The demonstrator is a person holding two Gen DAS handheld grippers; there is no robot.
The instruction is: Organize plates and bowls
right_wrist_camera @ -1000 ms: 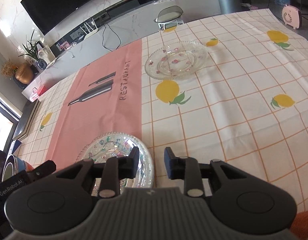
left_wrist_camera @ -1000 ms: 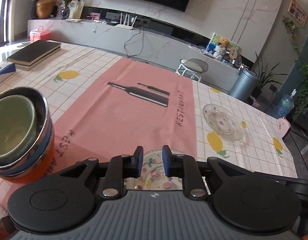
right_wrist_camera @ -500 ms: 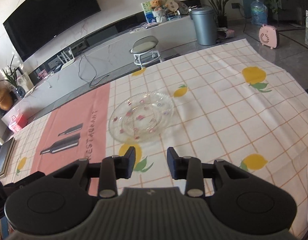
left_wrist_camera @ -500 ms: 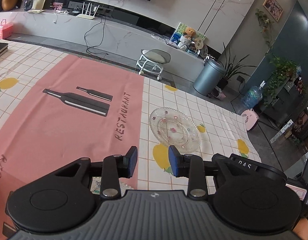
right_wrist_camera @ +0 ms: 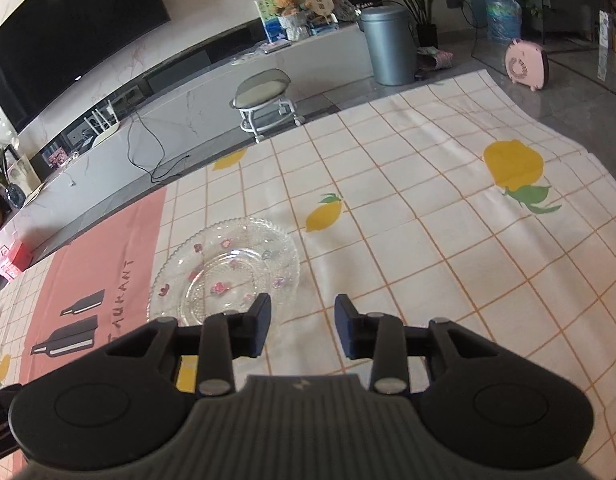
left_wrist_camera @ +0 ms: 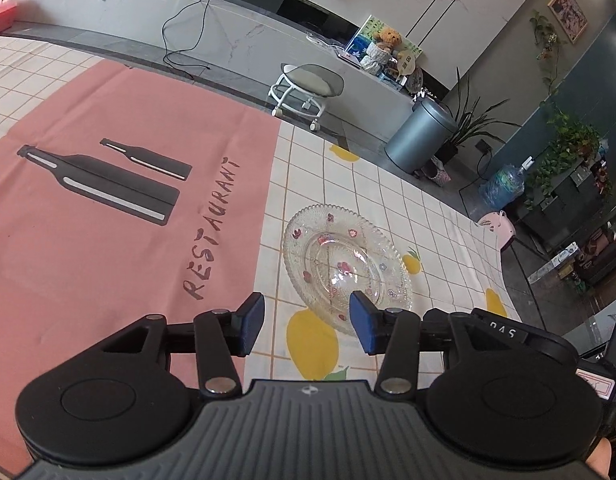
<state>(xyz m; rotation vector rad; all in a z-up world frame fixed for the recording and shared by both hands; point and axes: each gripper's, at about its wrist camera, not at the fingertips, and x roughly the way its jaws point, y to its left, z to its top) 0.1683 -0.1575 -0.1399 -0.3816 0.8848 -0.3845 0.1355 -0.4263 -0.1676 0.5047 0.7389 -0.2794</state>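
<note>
A clear glass plate with pink flower prints (left_wrist_camera: 344,264) lies on the lemon-check tablecloth, just right of the pink runner. It also shows in the right wrist view (right_wrist_camera: 223,272). My left gripper (left_wrist_camera: 305,322) is open and empty, above the near edge of the plate, its right fingertip over the rim. My right gripper (right_wrist_camera: 301,322) is open and empty, just right of and nearer than the plate. The stacked bowls and the second glass plate are out of view.
The pink runner (left_wrist_camera: 107,216) with bottle prints covers the left of the table. The table's far edge (right_wrist_camera: 388,100) drops to the floor, where a stool (right_wrist_camera: 263,100) and a grey bin (right_wrist_camera: 388,48) stand. The other gripper's body (left_wrist_camera: 528,340) shows at right in the left view.
Both grippers have swung right and forward, from the near plate and bowl stack toward the far glass plate. The left gripper's jaws have opened wider. The bowls left the view.
</note>
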